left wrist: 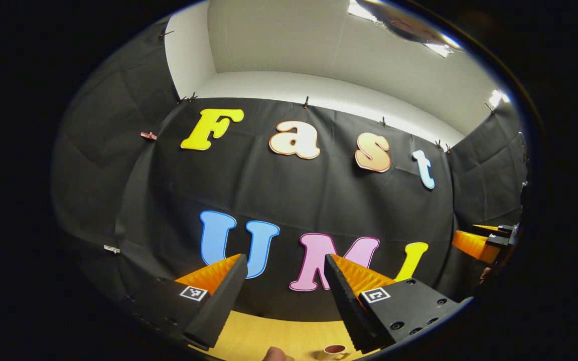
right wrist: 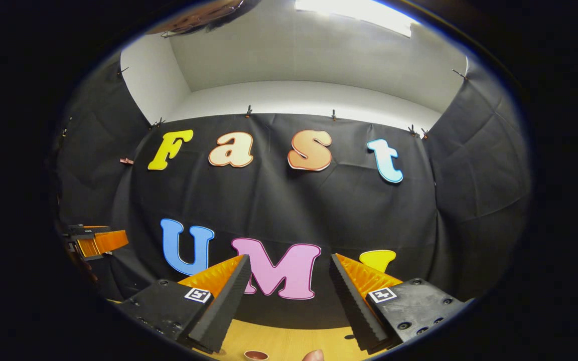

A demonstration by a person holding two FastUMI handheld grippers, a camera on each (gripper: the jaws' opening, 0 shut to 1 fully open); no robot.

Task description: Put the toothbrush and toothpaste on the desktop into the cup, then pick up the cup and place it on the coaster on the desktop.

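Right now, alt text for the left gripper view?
The left tool is open and empty, raised toward the black cloth wall. A strip of wooden desktop shows below it, with a cup at the bottom edge.

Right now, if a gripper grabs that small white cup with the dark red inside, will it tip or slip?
The small white cup stands upright on the yellow wooden desktop, so it probably stays steady, though a high push might tip it. It looks hard, so squeezing shouldn't bend it. Its side seems smooth, maybe slippery.
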